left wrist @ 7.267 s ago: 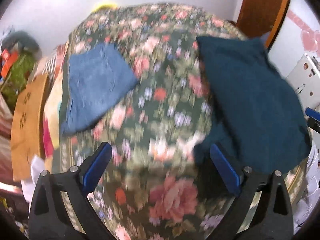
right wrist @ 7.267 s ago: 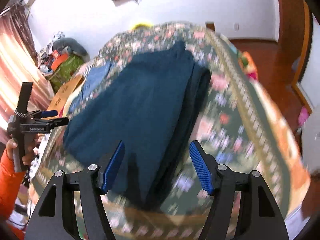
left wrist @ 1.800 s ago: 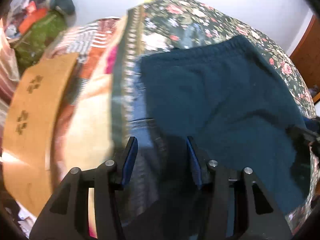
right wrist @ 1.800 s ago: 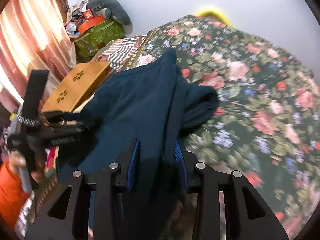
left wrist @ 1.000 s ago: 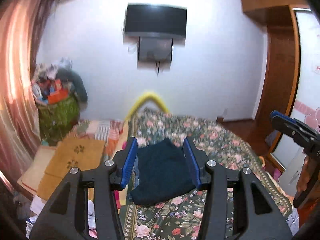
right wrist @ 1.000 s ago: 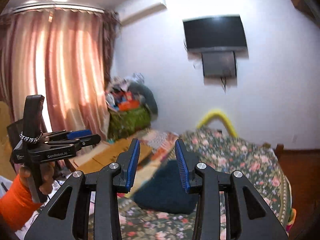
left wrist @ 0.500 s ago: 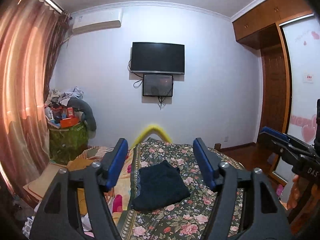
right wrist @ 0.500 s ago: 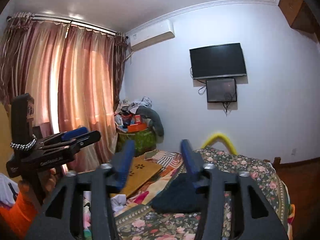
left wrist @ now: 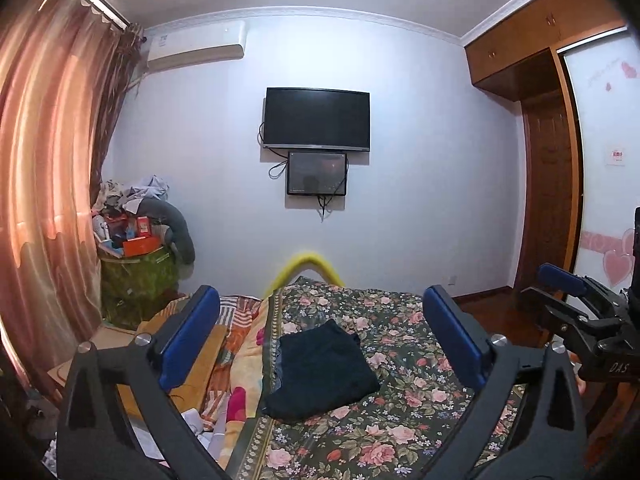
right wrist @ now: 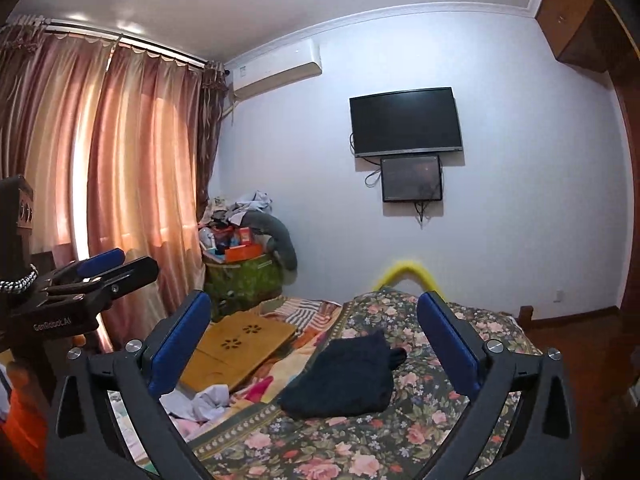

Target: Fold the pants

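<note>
Now both the left tool (left wrist: 320, 340) and right tool (right wrist: 314, 340) gape wide, empty, above the folded pants (left wrist: 320, 368).

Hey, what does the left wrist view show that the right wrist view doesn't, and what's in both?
Only the left wrist view shows the wooden wardrobe with the heart-decorated panel, plus the right tool at the frame's right edge.

Only the right wrist view shows the wide stretch of pink curtains, the wooden board with flower cutouts in full, and the left tool at the left edge.

Both show the folded dark pants lying on the floral bedspread, the wall TV, the air conditioner, and open jaws holding nothing.
</note>
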Demonstrator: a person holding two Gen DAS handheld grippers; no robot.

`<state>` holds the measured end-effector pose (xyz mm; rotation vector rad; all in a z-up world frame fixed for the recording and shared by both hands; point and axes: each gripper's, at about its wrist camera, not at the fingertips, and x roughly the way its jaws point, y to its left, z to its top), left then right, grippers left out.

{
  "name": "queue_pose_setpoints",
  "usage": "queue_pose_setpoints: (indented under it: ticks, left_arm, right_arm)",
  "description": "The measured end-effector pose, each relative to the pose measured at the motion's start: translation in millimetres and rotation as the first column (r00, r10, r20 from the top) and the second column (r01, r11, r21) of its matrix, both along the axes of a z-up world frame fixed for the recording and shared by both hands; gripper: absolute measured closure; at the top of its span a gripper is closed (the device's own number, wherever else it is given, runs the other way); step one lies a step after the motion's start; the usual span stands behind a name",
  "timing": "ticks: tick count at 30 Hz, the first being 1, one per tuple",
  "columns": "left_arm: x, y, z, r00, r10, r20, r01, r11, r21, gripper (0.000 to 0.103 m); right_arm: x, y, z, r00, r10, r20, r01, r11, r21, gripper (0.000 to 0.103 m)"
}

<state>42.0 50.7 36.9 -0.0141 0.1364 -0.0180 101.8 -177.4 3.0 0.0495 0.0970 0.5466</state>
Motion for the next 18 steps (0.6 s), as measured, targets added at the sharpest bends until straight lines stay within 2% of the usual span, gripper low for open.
queue_pose_setpoints:
  ticks: [8,18]
  left_arm:
    - [2.9,3.2,-4.4,1.000,0.006,-0.013,-0.007,1.000,-0.022,0.000]
    - [7.7,2.9,-9.1,1.000,0.008,-0.030,-0.008,1.000,-0.014,0.000]
  right_arm:
    - [-6.6,-1.1,-1.6,1.000,-0.009,0.004,0.009,1.000,-0.007,0.001]
    - [-7.3,0.3,-1.9,1.000,-0.007,-0.012,0.007,1.000,-0.014,0.001]
